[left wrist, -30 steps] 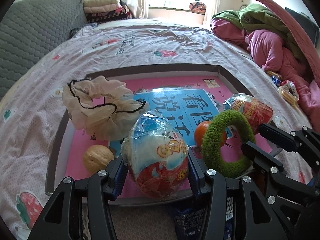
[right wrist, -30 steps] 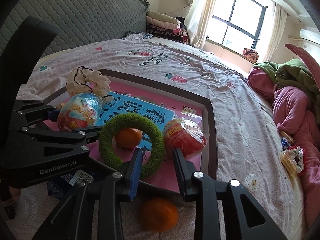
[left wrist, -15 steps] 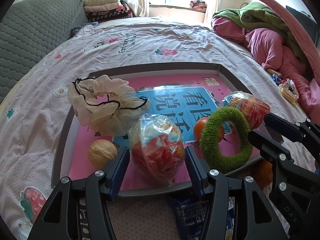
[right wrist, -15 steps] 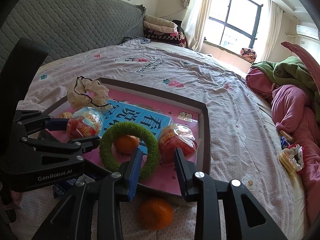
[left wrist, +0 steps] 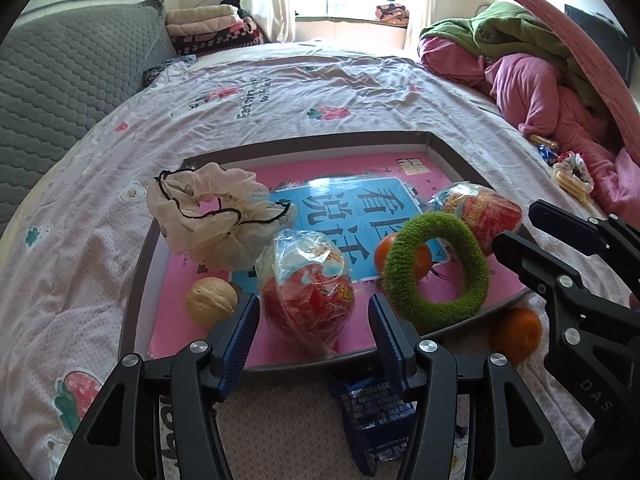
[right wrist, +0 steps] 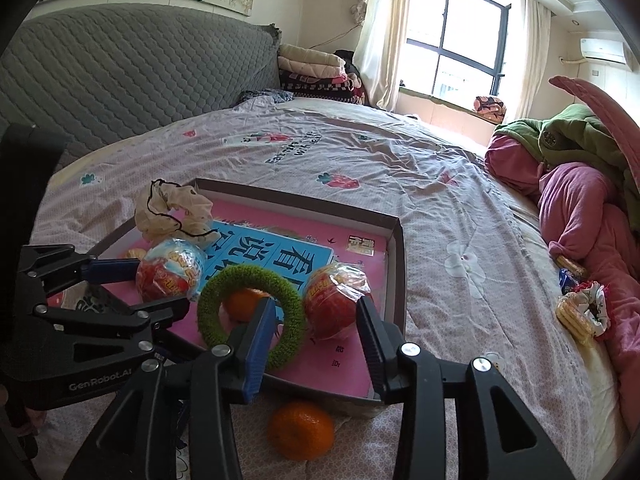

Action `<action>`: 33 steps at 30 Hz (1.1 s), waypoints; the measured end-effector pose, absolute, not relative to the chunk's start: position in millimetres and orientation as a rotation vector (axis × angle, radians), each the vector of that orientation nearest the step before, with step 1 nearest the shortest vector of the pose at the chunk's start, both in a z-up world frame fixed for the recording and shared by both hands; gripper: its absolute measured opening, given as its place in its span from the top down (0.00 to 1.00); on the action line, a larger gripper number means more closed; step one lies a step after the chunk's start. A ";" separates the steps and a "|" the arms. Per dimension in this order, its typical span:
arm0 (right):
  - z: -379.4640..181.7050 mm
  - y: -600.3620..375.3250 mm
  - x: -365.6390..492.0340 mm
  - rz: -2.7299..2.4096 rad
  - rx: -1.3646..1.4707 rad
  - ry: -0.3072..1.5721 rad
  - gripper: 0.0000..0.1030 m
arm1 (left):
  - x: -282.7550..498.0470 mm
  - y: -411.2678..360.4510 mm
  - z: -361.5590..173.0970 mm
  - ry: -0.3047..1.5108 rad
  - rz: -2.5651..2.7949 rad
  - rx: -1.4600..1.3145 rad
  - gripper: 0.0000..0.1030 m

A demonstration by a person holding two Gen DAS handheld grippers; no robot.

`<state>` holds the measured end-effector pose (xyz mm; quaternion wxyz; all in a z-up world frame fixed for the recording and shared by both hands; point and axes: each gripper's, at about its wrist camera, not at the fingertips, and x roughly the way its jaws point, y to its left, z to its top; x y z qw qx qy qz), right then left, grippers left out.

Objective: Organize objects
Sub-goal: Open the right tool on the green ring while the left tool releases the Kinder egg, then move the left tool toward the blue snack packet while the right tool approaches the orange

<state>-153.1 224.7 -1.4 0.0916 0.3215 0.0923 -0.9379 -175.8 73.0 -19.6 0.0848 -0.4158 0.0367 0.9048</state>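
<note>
Floral bedsheet [right wrist: 360, 168], grey headboard [right wrist: 120, 68], window [right wrist: 456, 36]

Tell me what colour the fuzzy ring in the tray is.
Green; the fuzzy ring shows best in the left wrist view.

- daylight pours in from the window [right wrist: 464, 46] at the back, and the panes are blown out to near white in both views
- the bedsheet [left wrist: 320, 92] is evenly lit, bright but soft, with no hard shadows
- glare sits on the glossy blue panel of the tray [left wrist: 444, 160] and on the plastic-wrapped ball [left wrist: 306, 280]
- heavy fisheye bend, with the headboard [right wrist: 120, 68] curving and black vignette in all corners
- the centre is sharp; the gripper bodies at the bottom edge are dark and a bit soft
- small dark shadow under the loose orange [right wrist: 301, 430] on the bed
</note>
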 end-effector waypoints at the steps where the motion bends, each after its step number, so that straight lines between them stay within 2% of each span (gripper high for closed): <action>1: -1.3 225.3 -153.0 -2.788 0.955 0.271 0.59 | -175.2 73.2 -18.8 0.109 2.698 -1.239 0.43; 15: 5.9 230.5 -148.7 -2.787 0.918 0.226 0.55 | -161.3 69.8 -6.7 0.111 2.712 -1.217 0.43; 24: 21.9 236.3 -136.2 -2.772 0.826 0.156 0.47 | -148.5 65.9 8.3 0.090 2.729 -1.194 0.39; 33: 27.2 251.4 -117.6 -2.780 0.821 0.065 0.46 | -129.0 70.8 17.7 0.096 2.717 -1.186 0.39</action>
